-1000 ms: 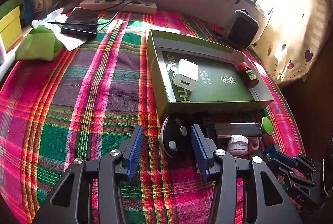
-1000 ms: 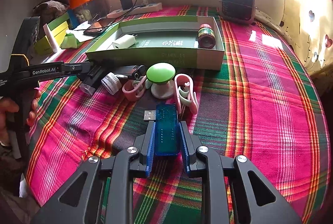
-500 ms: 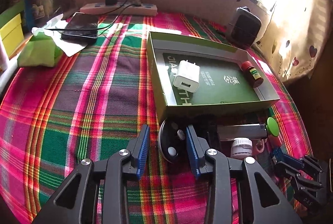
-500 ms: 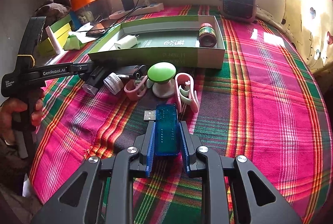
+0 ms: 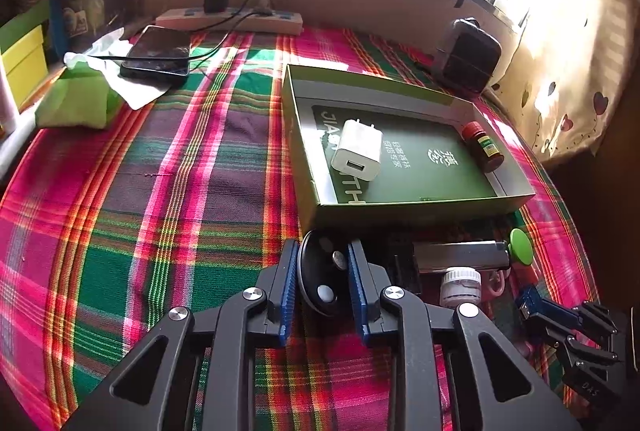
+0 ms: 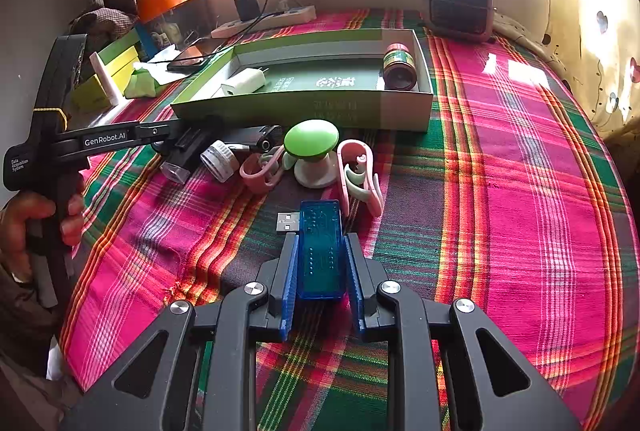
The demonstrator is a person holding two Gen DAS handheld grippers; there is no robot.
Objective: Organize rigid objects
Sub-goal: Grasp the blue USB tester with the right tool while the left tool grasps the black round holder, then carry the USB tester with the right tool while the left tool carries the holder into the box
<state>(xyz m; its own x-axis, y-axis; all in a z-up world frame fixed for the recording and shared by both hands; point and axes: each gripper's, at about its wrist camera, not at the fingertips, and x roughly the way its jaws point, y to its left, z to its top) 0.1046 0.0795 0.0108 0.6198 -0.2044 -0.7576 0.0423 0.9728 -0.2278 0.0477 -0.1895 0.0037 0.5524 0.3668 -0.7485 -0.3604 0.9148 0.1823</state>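
— Plaid cloth [image 5: 168, 215], pink, green and orange, covers the whole desk. What sits on it?

— Biggest is the green cardboard box [image 5: 404, 211], open at the top, near the middle. A black fan heater [image 6: 460, 1] stands beyond its far right corner, below the window.

— And inside the box?

— A white USB charger [image 5: 358, 151] lies flat toward the left end, and a small brown jar with a red cap [image 5: 482, 147] lies on its side against the right wall.

— Anything at the back?

— A power strip [image 5: 228, 21] with a black adapter plugged in, its cable running to a dark phone [image 5: 158, 55] that rests on white paper. A green pouch [image 5: 76, 103] sits just beside it.

— Now the loose things in front of the box.

— They lie in a row: a green-topped white knob [image 6: 312, 155], two pink clips [image 6: 358, 177] either side of it, a white ribbed cap [image 6: 218, 161], a dark oblong piece [image 6: 250, 137] close against the box wall.

— The left gripper [image 5: 323, 271]?

— Its blue fingers [image 5: 289, 287] have just been closing, and now they are clamped on a black oval object with pale round spots [image 5: 320, 279], at the near left corner of the box. The object rests on the cloth.

— And the right gripper [image 6: 320, 263]?

— Its fingers are pressed on both long sides of a translucent blue USB device [image 6: 320, 247], whose metal plug points left. It lies in front of the clips, well short of the box. A hand [image 6: 24, 227] at the left edge of that view grips the other tool's handle.
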